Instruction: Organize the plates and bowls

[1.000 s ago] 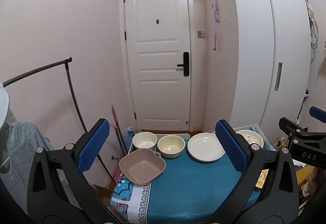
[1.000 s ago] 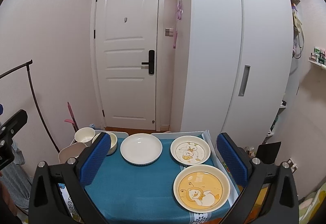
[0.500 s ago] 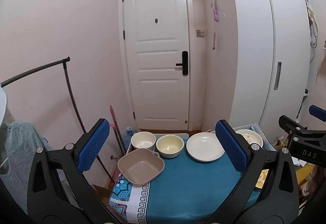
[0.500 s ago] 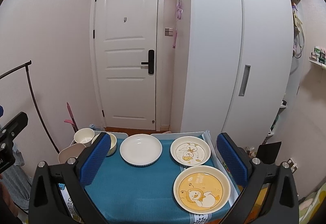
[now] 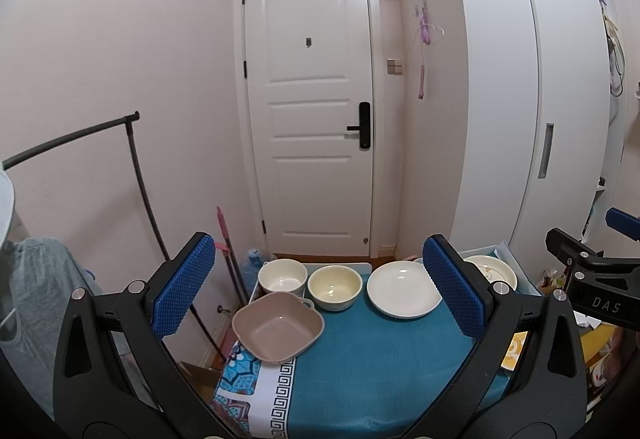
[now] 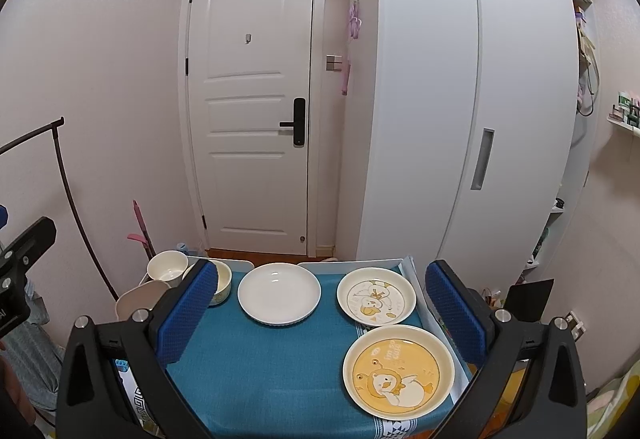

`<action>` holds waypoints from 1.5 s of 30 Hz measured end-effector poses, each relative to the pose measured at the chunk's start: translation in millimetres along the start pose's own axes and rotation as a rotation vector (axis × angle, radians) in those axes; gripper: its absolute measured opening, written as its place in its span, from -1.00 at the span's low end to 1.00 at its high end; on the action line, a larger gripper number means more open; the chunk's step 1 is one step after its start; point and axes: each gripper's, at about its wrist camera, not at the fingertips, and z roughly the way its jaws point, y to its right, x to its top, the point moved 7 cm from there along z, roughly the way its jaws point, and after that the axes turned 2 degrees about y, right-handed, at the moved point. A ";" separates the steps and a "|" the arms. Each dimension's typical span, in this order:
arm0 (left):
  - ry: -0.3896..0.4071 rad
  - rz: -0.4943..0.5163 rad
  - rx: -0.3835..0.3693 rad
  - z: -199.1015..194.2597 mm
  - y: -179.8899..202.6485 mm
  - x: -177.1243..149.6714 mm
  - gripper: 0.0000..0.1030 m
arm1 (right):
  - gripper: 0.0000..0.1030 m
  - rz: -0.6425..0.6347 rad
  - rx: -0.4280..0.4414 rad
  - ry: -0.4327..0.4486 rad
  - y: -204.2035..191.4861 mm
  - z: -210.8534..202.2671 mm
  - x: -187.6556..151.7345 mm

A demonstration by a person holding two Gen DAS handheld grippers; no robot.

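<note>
Ceramic and plastic dishes lie spread over a teal tablecloth, all ahead of and below two raised grippers. Between the left gripper's widely parted fingers, nearest its left pad, sits a beige square bowl with small handles. Just beyond it a white bowl and a cream bowl stand side by side, touching or nearly so. Toward that gripper's right finger rests a plain white plate, its far edge hidden behind the blue pad.

The right gripper also hangs above the cloth with its fingers spread wide and nothing between them. Close to its right finger lies a yellow duck plate; just beyond that sits a white duck plate, the two rims near each other. The plain white plate appears ahead of this gripper's centre, while the cream bowl is half hidden behind its left pad and the white bowl stands farther left.

Neither gripper touches any dish.

A white tray edge shows along the cloth's far and right sides. Beyond the table stand a white door and, to the right, a white wardrobe. A dark clothes rail curves along the wall off to the left.
</note>
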 end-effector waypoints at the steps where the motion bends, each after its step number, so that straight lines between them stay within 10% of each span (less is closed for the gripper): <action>1: 0.000 0.000 -0.001 -0.2 -0.1 0.1 1.00 | 1.00 0.000 0.001 -0.001 -0.5 0.9 0.3; 45: -0.021 0.009 -0.025 23.9 1.5 4.3 1.00 | 1.00 -0.001 0.038 -0.006 3.3 8.9 -1.2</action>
